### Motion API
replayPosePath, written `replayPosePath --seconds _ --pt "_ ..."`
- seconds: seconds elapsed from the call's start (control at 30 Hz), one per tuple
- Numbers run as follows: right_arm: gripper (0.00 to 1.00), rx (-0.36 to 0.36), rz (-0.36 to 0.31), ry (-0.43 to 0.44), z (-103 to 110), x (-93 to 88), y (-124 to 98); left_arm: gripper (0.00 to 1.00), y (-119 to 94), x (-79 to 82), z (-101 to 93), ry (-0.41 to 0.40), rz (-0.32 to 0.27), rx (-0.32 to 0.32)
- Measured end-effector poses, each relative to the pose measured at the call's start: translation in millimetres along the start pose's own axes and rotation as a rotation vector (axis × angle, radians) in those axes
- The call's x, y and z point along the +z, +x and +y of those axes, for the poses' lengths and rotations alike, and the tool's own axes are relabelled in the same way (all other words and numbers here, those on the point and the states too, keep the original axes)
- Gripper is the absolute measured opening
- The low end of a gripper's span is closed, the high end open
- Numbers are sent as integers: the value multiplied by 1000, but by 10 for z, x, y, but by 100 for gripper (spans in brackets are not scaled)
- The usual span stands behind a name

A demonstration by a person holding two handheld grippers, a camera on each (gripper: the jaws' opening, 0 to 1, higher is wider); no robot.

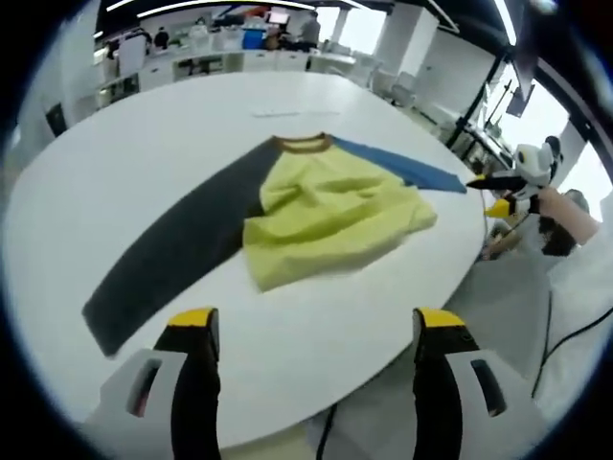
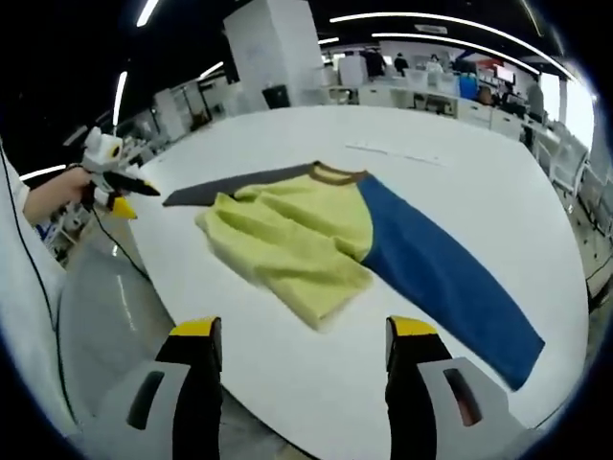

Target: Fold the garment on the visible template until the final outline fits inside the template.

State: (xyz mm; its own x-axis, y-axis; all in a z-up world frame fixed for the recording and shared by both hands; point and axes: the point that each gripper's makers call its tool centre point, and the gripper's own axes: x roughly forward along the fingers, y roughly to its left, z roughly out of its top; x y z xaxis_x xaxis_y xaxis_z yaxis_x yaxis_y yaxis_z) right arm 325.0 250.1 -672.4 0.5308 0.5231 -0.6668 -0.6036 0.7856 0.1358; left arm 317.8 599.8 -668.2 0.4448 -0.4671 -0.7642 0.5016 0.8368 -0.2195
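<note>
Folding is barely begun: both grippers, left gripper (image 1: pixel 311 331) and right gripper (image 2: pixel 302 337), hover with jaws spread and empty off the white table (image 1: pixel 115 172), so the next move calls for pinching a sleeve of the yellow raglan shirt (image 1: pixel 326 216), the dark grey sleeve (image 1: pixel 182 249) or the blue sleeve (image 2: pixel 441 273), to fold it inward.

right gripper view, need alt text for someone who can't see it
A yellow shirt with a brown collar, one dark grey sleeve and one blue sleeve lies rumpled on a round white table. The right claw, jaws apart, hangs at the table's near edge, and the left claw is held beside the table at left.
</note>
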Motion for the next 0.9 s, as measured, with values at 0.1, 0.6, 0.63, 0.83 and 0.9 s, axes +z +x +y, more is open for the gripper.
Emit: replayPosePath --seconds 0.1,0.6,0.63,0.83,0.9 --pt "61 -8 -20 3 -41 45 32 77 40 32 52 6 1 6" --pt "47 -5 3 56 -210 0 284 66 278 181 231 20 6 11" --pt "46 -6 5 57 -225 -3 298 66 294 182 243 22 9 13" --pt "43 1 27 56 -295 -23 412 61 421 215 315 71 30 18" --pt "41 3 37 54 -314 -36 448 58 455 230 331 94 33 19"
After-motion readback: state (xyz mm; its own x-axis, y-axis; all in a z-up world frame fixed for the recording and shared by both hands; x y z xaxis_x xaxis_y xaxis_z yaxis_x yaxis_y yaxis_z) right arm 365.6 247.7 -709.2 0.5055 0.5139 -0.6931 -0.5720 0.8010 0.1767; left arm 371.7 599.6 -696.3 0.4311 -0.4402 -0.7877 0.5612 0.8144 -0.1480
